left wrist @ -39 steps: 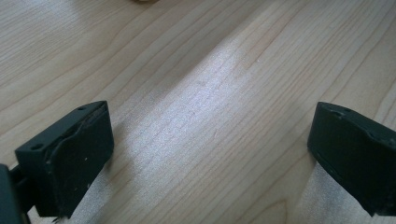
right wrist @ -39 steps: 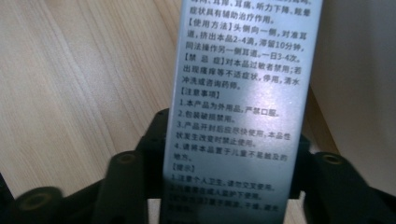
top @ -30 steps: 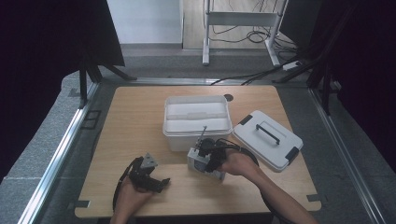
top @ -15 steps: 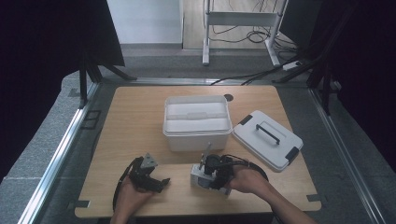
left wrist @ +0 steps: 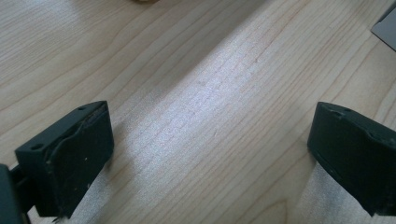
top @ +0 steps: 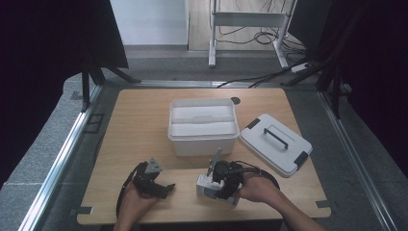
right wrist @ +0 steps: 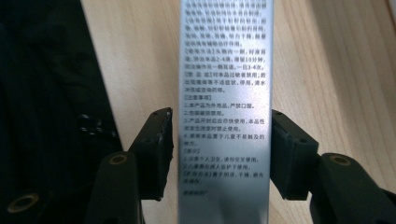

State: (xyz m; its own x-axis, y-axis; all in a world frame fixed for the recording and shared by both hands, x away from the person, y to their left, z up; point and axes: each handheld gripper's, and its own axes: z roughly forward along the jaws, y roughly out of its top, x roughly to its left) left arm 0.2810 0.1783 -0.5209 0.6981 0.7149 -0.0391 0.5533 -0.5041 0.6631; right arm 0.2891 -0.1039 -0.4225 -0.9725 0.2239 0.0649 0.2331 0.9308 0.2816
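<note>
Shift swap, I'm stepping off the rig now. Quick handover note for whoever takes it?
Left gripper: open, nothing between its fingers, resting low over the table near the front edge.
Right gripper: its jaws have just been opening. The silver box is between them, with a slight gap at one finger.
Things: the white bin is mid-table and open. Its lid lies flat to the bin's right.
Done: lid off, box out on the table in front of the bin.
Left: back the right gripper off the box, then probably put the lid back on.
</note>
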